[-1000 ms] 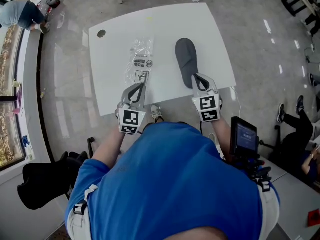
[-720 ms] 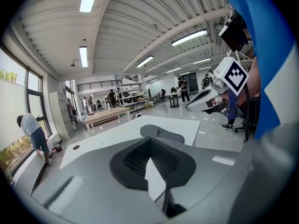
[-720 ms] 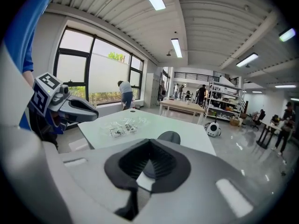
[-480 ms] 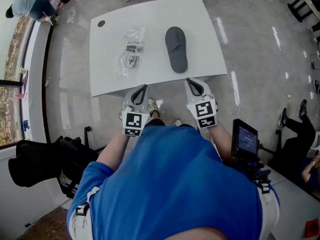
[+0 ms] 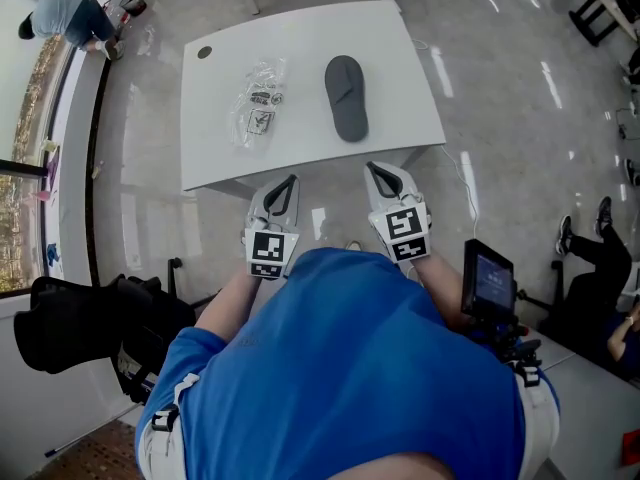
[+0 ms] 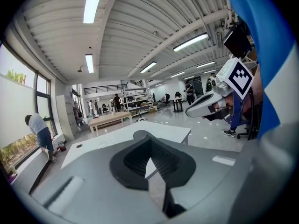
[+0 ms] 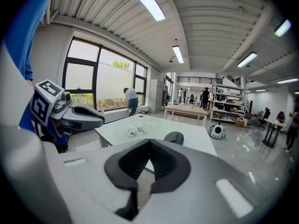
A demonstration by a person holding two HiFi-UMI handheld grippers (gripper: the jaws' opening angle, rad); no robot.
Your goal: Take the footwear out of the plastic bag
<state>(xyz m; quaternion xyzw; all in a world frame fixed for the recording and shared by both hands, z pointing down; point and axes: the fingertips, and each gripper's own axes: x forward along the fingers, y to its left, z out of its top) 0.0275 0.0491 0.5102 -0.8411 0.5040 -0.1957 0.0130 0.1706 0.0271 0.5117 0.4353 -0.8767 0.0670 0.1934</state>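
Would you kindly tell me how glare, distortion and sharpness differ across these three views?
Head view: sharp, evenly lit; light streaks glare on the glossy grey floor, and the dark grey slipper on the white table casts hardly any shadow. Left gripper view: strong fisheye curvature, black corners. Right gripper view: same curvature, ceiling strip light blown white.

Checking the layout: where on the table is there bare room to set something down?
The white table is bare right of the grey slipper, along its near edge in front of the slipper and the clear plastic bag, and across the far side right of the cable hole. Only the strip between bag and slipper is narrow.
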